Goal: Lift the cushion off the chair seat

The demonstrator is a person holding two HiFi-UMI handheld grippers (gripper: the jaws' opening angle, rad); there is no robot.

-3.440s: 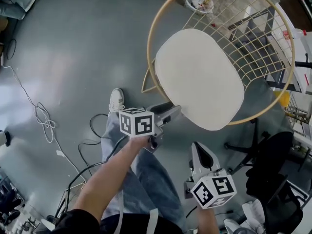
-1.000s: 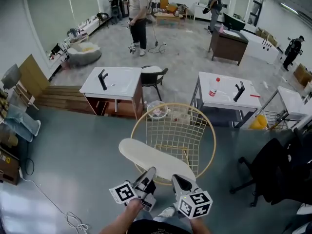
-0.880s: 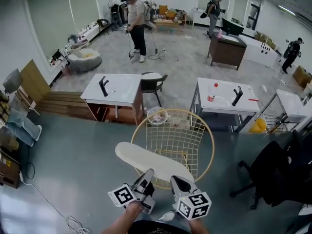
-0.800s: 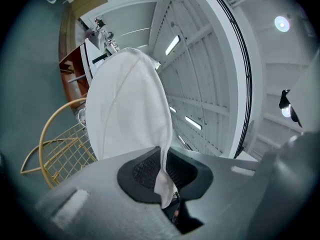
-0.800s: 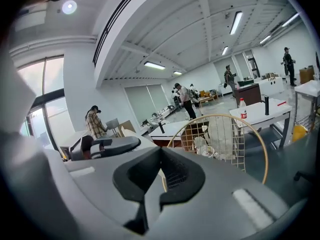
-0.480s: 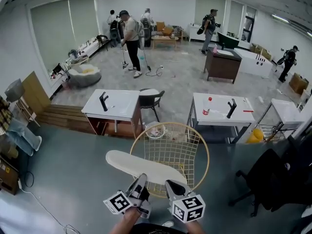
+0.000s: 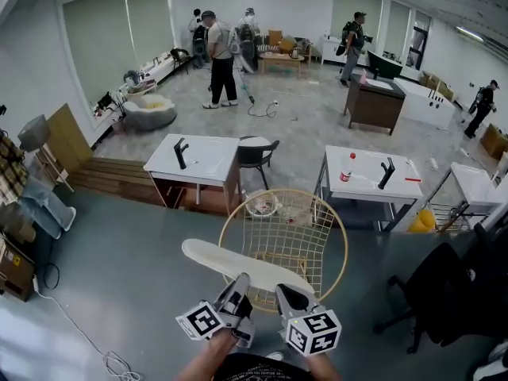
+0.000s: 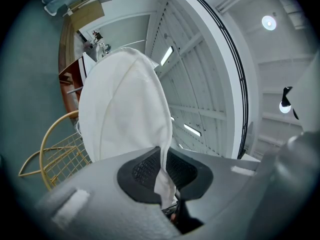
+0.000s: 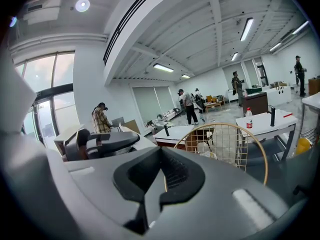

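The white oval cushion (image 7: pixel 230 262) hangs clear of the seat, in front of the round gold wire chair (image 7: pixel 337 230). My left gripper (image 7: pixel 238 286) is shut on its near edge. In the left gripper view the white fabric (image 8: pixel 125 104) rises from between the black pads (image 8: pixel 142 170), with the chair frame (image 8: pixel 47 151) at the lower left. My right gripper (image 7: pixel 283 294) holds the same edge further right. In the right gripper view (image 9: pixel 152 184) a thin grey strip of cushion sits pinched between the pads, and the chair rim (image 9: pixel 252 146) shows beyond.
Two white tables (image 7: pixel 190 155) (image 7: pixel 373 177) stand behind the chair, with a bagged bin (image 7: pixel 260 205) between them. A black office chair (image 7: pixel 444 292) is at the right. A cable (image 7: pixel 79 332) lies on the floor at the left. Several people (image 7: pixel 222 54) stand far back.
Both grippers have risen a little with the cushion still pinched in them. The cushion now sits slightly higher against the chair's wire back.
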